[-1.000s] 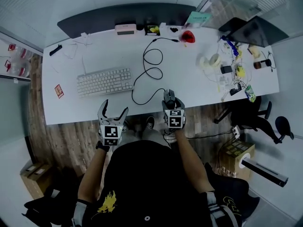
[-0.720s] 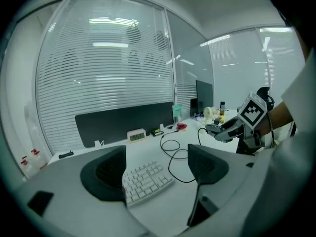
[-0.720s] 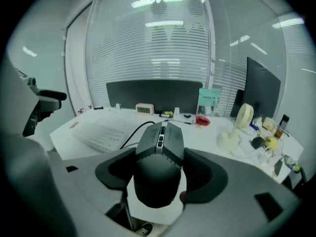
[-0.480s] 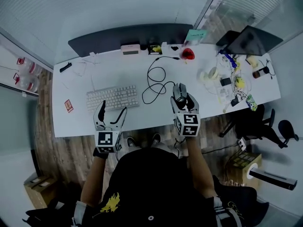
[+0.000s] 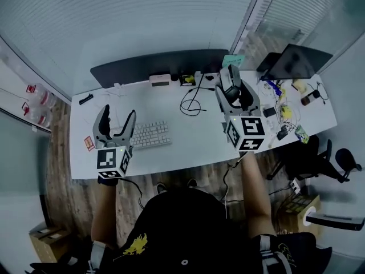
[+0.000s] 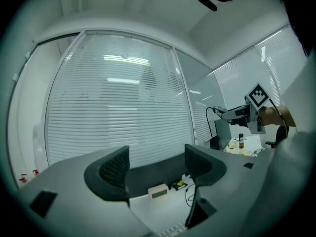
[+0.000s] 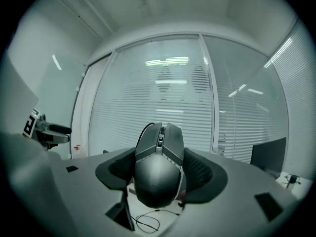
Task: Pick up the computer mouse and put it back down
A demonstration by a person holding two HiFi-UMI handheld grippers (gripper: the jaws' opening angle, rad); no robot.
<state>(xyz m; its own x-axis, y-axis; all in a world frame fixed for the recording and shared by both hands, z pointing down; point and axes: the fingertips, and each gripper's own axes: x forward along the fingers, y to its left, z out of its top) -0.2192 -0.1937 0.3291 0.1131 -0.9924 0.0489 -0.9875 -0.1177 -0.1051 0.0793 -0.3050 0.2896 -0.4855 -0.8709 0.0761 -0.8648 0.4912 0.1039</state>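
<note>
A dark grey wired computer mouse [image 7: 157, 169] sits clamped between the pads of my right gripper [image 7: 158, 174], held level and high above the white desk [image 5: 188, 144]. In the head view the mouse [image 5: 230, 85] shows at the tip of the right gripper [image 5: 234, 91], and its black cable [image 5: 193, 103] trails down in loops onto the desk. My left gripper [image 5: 114, 124] hovers over the desk's left part, near the white keyboard [image 5: 151, 134]. Its jaws are closing and nothing is between them [image 6: 155, 169].
A dark panel [image 5: 159, 67] runs along the desk's far edge, with a small pink-white box [image 5: 160, 79] and small items before it. Clutter and cables [image 5: 282, 116] crowd the right end, beside a black monitor [image 5: 296, 59]. A black office chair [image 5: 316, 158] stands to the right.
Both grippers have risen high above the desk and tipped level. The right one carried the mouse up, its cable trailing. The left jaws have narrowed a little.
</note>
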